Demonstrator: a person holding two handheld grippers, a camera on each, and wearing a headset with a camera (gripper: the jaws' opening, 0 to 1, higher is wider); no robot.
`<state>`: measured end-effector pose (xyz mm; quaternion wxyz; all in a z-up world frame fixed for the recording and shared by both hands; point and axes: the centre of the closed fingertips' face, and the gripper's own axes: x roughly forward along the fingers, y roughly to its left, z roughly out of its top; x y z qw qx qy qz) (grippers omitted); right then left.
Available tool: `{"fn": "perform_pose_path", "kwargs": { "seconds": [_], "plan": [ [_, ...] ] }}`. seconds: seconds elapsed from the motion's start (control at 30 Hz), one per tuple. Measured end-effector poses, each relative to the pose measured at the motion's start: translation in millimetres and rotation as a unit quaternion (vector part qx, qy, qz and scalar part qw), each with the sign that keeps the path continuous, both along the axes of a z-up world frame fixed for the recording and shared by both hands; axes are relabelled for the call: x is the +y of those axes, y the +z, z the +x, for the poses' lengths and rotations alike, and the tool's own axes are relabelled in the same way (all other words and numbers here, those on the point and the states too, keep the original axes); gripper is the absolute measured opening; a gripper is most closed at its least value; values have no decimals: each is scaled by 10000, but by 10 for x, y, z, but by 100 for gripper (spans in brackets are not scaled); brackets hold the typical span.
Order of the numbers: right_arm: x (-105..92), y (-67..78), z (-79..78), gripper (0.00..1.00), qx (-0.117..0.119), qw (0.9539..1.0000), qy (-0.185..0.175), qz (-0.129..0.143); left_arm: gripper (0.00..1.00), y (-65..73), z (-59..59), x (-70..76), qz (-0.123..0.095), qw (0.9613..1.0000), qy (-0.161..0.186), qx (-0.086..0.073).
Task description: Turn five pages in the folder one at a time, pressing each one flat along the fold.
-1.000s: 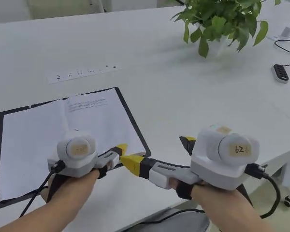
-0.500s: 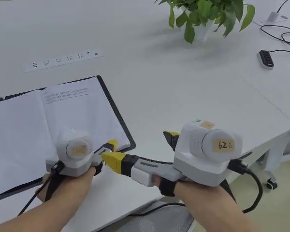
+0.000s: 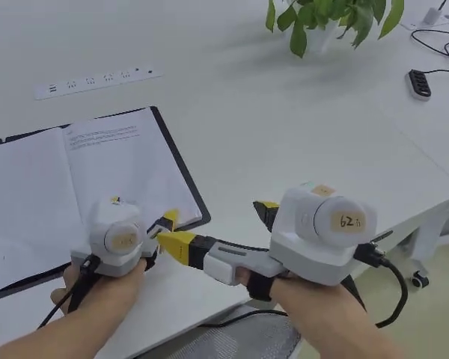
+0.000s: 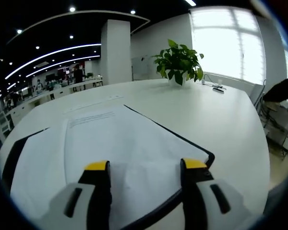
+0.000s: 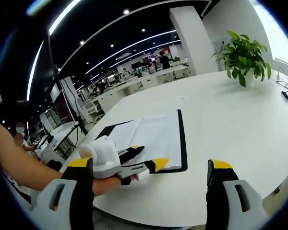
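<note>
Potted plant [image 3: 329, 21] (leafy) well beyond open folder [image 3: 97, 176].

matt paper pages [image 3: 123, 176], smooth table [image 3: 284, 127]

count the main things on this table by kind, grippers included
folder: 1
potted plant: 1
black power strip: 1
white socket panel: 1
grippers, left gripper and right gripper: 2
total: 6
</note>
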<state>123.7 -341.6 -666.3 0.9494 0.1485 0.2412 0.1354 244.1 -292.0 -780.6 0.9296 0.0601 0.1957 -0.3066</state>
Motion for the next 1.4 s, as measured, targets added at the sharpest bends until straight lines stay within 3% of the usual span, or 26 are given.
{"fn": "perform_pose_path", "kwargs": {
  "seconds": [0.23,0.47,0.6,0.73,0.9,0.97,1.0,1.1,1.23,1.4],
  "plan": [
    [4,-9,2,99,16,10000,-4,9,49,5,-5,1,-73,9999,-37,-65],
    [14,-28,8,99,51,10000,4,-3,47,13,0,16,-112,9999,-60,-106],
    [14,-33,16,99,59,10000,-1,3,35,8,47,85,-137,9999,34,-85],
    [13,-41,25,99,66,10000,-7,1,32,6,52,91,-121,9999,15,-78],
    [12,-45,51,98,64,10000,-14,3,27,-3,85,128,-169,9998,92,-22],
    [13,-60,56,98,89,10000,-9,-9,22,-13,110,167,-289,9993,227,94],
    [13,-64,59,98,87,10000,-8,-9,20,-9,132,179,-243,9995,212,43],
    [7,-88,71,98,116,9999,-12,-4,13,-30,188,234,-355,9986,352,160],
    [4,-95,109,98,124,9999,-15,8,12,-31,181,227,-366,9986,320,196],
    [54,-115,202,96,155,9998,84,60,11,-21,197,242,-563,9968,438,356]
  ]
}}
